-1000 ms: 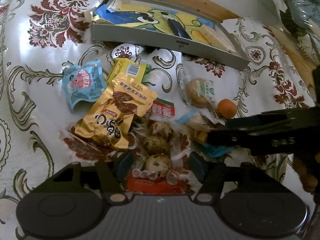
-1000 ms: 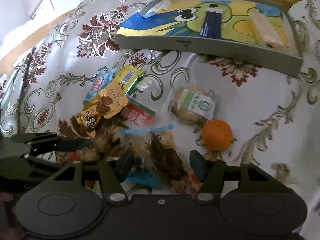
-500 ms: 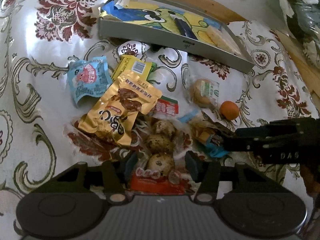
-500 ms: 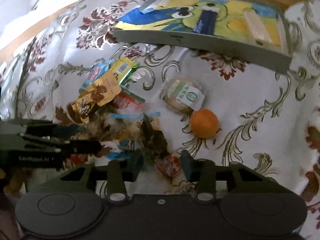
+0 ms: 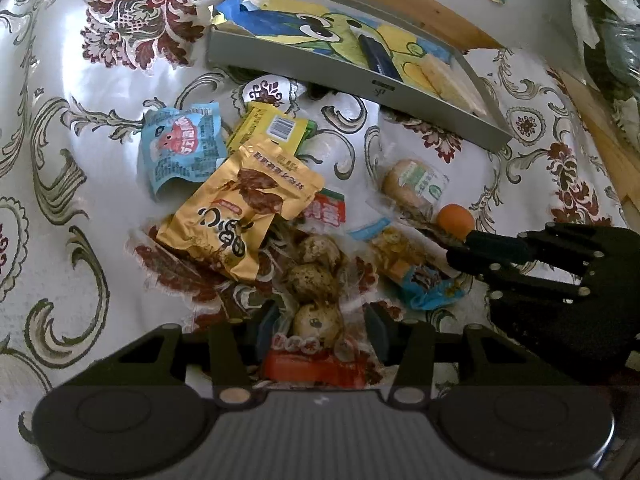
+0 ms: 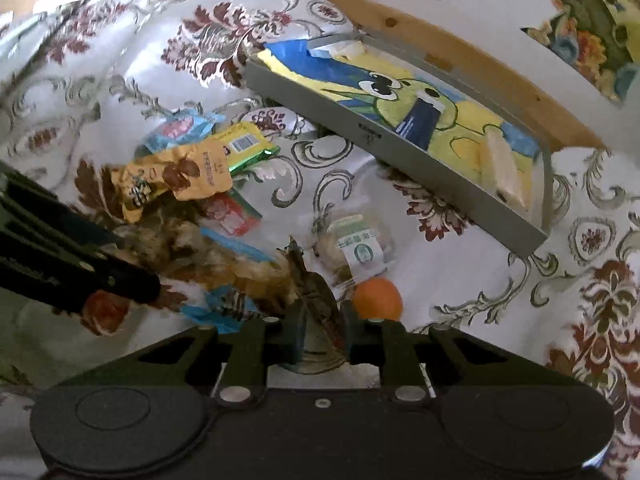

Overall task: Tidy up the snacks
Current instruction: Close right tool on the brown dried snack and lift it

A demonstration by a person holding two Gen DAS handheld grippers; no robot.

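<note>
Fingers of right gripper clamping brown snack packet, long axis pointing away.

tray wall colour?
Plain grey tray, cartoon print inside. Clearest in the left wrist view.

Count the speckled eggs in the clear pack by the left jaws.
3, in a row: one nearest the left gripper, egg; a middle egg; a far egg by the gold packet. More may be hidden under wrappers.
</note>
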